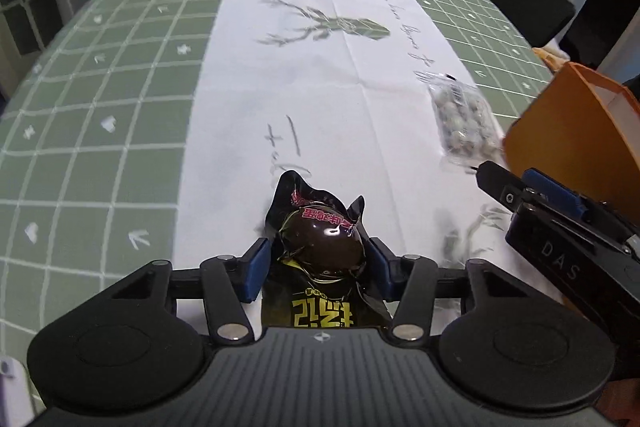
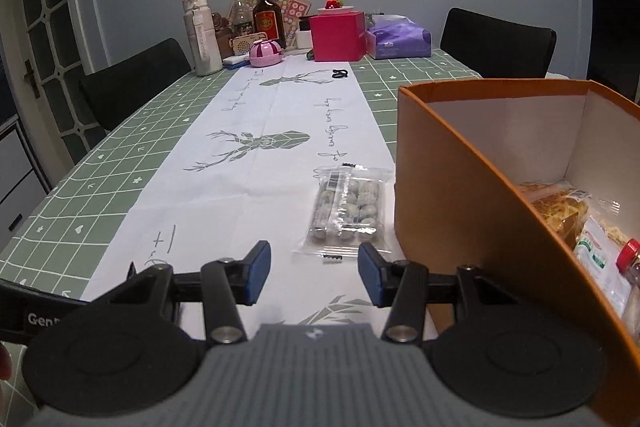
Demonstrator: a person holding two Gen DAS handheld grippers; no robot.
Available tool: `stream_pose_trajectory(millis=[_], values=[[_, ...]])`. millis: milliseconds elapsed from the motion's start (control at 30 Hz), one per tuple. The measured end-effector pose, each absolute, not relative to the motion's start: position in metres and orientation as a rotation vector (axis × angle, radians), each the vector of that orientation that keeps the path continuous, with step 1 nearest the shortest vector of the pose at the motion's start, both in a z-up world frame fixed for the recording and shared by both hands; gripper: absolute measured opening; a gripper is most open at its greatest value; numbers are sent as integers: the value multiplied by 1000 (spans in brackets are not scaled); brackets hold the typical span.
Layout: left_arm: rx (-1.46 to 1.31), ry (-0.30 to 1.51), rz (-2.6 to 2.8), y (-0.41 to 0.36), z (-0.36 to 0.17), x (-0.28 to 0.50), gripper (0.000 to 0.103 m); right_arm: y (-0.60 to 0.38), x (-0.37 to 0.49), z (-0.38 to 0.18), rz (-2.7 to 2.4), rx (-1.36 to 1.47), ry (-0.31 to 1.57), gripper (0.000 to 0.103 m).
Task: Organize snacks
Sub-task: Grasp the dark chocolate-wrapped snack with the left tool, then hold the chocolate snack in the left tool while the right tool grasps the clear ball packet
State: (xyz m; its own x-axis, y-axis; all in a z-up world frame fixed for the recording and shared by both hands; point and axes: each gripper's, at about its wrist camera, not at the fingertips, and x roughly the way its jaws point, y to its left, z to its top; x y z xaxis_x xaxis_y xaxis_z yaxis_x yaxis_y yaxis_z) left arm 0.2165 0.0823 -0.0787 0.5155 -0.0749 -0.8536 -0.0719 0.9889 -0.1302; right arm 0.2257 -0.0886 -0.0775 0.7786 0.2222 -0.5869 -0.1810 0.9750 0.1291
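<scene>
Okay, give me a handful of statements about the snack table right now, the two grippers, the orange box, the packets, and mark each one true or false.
1. The left gripper is shut on a dark glossy snack packet with yellow lettering. True.
2. The right gripper grips the clear packet of small round pale sweets. False: its fingers are open and empty, and the packet lies on the white table runner with deer print ahead of them.
3. The orange cardboard box is empty. False: several packaged snacks sit inside.
4. The clear packet lies beside the orange box, outside it. True.
</scene>
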Motion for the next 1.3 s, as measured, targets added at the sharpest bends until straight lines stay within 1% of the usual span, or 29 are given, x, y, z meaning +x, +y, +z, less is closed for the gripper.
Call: stream_pose_trajectory(millis=[300, 500, 600, 667, 700, 733, 767, 800, 833, 967, 1100, 1200, 1267, 1300], values=[[-140, 993, 47, 93, -81, 231, 57, -72, 252, -94, 130, 25, 630, 48], [-148, 990, 43, 95, -81, 233, 57, -54, 266, -99, 86, -35, 619, 57], [-134, 987, 37, 95, -81, 232, 57, -52, 271, -100, 80, -54, 619, 56], [-119, 984, 35, 92, -81, 231, 57, -54, 271, -100, 67, -55, 617, 47], [-116, 984, 36, 91, -81, 230, 57, -56, 270, -100, 61, -56, 614, 33], [-116, 986, 36, 91, -81, 230, 57, -58, 269, -100, 77, -52, 617, 25], [-116, 989, 36, 91, -81, 229, 57, -59, 268, -99, 91, -50, 623, 22], [-113, 991, 36, 90, -81, 229, 57, -59, 265, -98, 105, -55, 629, 16], [-108, 994, 34, 89, -81, 228, 57, -59, 263, -99, 132, -53, 641, 0], [-99, 1006, 26, 91, -81, 223, 57, -61, 248, -104, 184, -45, 684, 0], [-94, 1011, 20, 92, -80, 218, 57, -69, 224, -106, 217, -44, 684, 0], [-96, 1007, 22, 91, -80, 217, 57, -70, 213, -101, 205, -83, 613, 0], [-99, 1006, 24, 92, -80, 217, 57, -69, 212, -97, 177, -118, 563, 10], [-100, 1005, 24, 92, -80, 218, 57, -69, 215, -96, 181, -113, 555, 28]])
